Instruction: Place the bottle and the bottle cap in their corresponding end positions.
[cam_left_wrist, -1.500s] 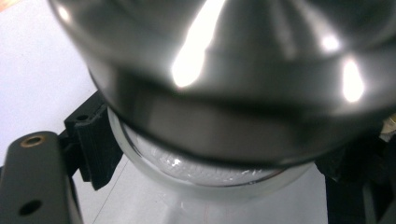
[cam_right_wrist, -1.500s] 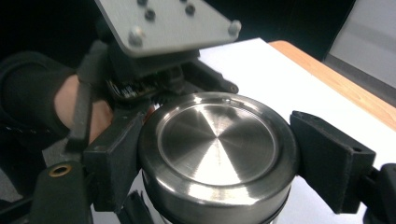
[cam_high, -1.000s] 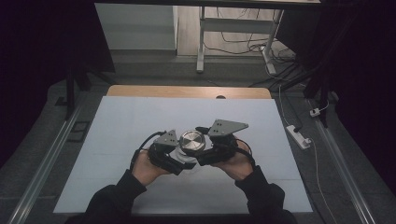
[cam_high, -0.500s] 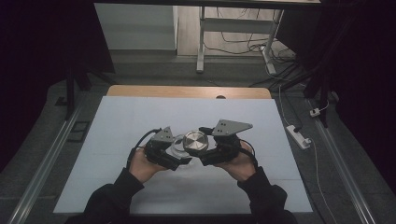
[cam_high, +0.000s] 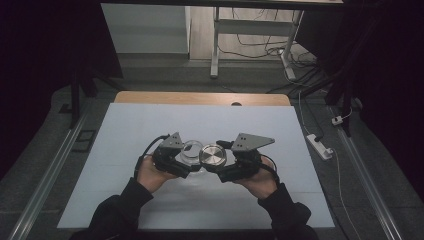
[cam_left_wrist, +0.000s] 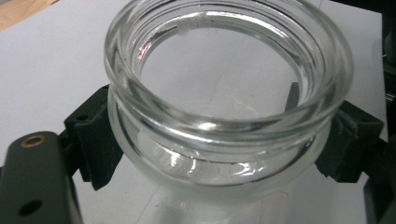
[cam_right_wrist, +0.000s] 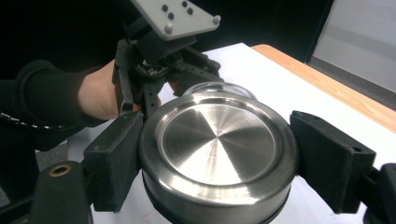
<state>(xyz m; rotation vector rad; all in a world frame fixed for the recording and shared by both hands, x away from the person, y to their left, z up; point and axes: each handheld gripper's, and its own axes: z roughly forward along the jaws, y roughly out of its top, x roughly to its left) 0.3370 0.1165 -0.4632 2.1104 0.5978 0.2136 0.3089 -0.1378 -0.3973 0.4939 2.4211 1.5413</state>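
Observation:
A clear, empty glass jar (cam_left_wrist: 224, 154) sits between the black pads (cam_left_wrist: 93, 135) of my left gripper (cam_left_wrist: 224, 140), which is shut on its body below the rim. My right gripper (cam_right_wrist: 219, 158) is shut on a round brushed-metal lid (cam_right_wrist: 217, 144), flat face up. In the high view, the jar (cam_high: 190, 148) and the lid (cam_high: 213, 155) are side by side above the table's middle. The lid's left edge overlaps the jar's right rim. The left gripper (cam_high: 186, 156) and right gripper (cam_high: 220, 162) point toward each other. Behind the lid, the right gripper view shows the jar's rim (cam_right_wrist: 219, 86) and the left gripper (cam_right_wrist: 163, 46).
A white sheet (cam_high: 150, 125) covers the table, with a wooden strip (cam_high: 200, 97) bare along the far edge. A white power strip (cam_high: 320, 145) lies on the floor to the right. Metal rails (cam_high: 50, 170) run along both sides of the table.
The two grippers have drawn slightly apart. The lid, which sat over the jar a second ago, now lies to its right, and the jar's mouth is uncovered.

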